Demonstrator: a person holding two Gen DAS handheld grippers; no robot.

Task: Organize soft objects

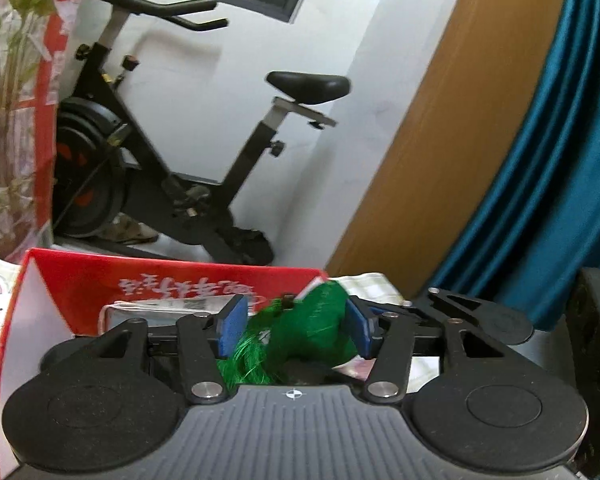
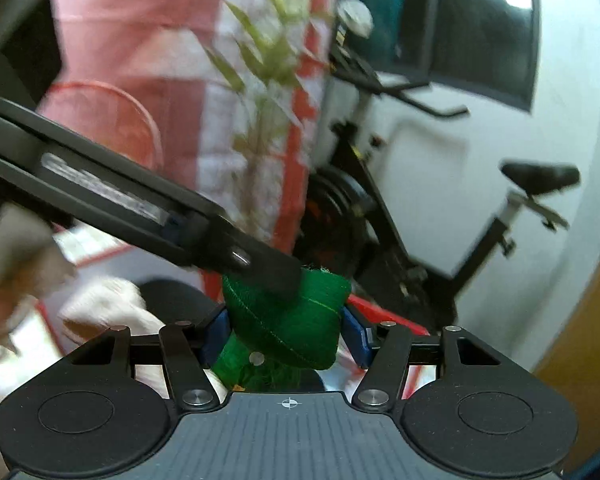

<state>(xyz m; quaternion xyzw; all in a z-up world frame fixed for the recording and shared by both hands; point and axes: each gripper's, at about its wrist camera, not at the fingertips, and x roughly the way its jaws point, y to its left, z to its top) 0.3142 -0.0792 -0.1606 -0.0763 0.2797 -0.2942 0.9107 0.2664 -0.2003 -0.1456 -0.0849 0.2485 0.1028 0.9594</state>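
A green soft fabric thing (image 2: pixel 296 320) with shiny green strands (image 1: pixel 244 364) hanging under it is held in the air. My right gripper (image 2: pixel 285 336) is shut on it, both blue pads (image 2: pixel 216 334) pressing its sides. In the right wrist view one black finger of the left gripper (image 2: pixel 260 260) reaches in from the left and lies over its top. In the left wrist view the green thing (image 1: pixel 320 328) sits between the jaws of my left gripper (image 1: pixel 296 328), against the right pad (image 1: pixel 360 326). The left pad (image 1: pixel 232 328) stands a little apart from it.
A red and white cardboard box (image 1: pixel 160 284) with a packet inside lies just below and ahead. Behind it stand a black exercise bike (image 1: pixel 188 184), a white wall, a wooden panel (image 1: pixel 440 152) and a teal curtain (image 1: pixel 548 160). A blurred hand (image 2: pixel 100 312) shows at the left.
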